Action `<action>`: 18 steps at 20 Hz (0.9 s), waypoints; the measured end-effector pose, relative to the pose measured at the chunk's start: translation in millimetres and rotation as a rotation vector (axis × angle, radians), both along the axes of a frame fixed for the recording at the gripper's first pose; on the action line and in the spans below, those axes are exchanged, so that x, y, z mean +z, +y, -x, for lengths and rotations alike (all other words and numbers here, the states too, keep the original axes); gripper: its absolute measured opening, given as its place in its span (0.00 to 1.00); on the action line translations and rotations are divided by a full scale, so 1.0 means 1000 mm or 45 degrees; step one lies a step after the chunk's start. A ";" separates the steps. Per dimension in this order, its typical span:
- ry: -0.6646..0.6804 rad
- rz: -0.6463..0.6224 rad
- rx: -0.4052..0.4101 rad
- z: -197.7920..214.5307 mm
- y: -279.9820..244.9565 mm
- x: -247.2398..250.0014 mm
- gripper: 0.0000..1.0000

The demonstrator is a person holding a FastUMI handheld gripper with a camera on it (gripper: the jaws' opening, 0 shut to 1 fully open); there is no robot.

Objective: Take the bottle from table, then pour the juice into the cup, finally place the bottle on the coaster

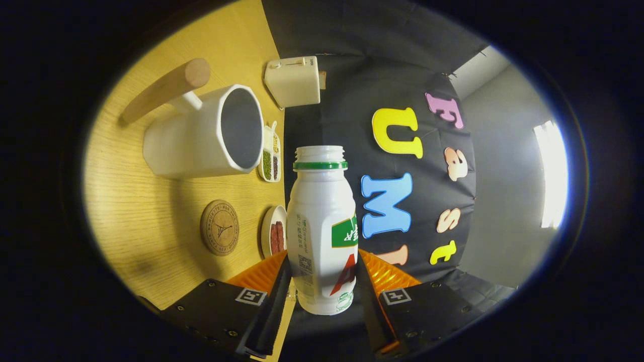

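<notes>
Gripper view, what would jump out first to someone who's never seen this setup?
First the white bottle, cap off, clamped between the fingers of the gripper and rolled sideways relative to the wooden table. Next the big white cup with its wooden handle, beyond the fingers on that table. Nearer the fingers than the cup lies the round cork coaster, with nothing on it.

Hand-held gripper (322, 281) rolled sideways (fingers clamping the bottle (322, 226)).
</notes>
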State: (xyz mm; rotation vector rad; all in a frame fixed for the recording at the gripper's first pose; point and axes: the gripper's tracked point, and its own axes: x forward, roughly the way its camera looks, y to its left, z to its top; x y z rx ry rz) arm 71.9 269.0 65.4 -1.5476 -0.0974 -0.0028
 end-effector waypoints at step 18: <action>-0.054 0.178 0.022 0.004 0.005 0.011 0.68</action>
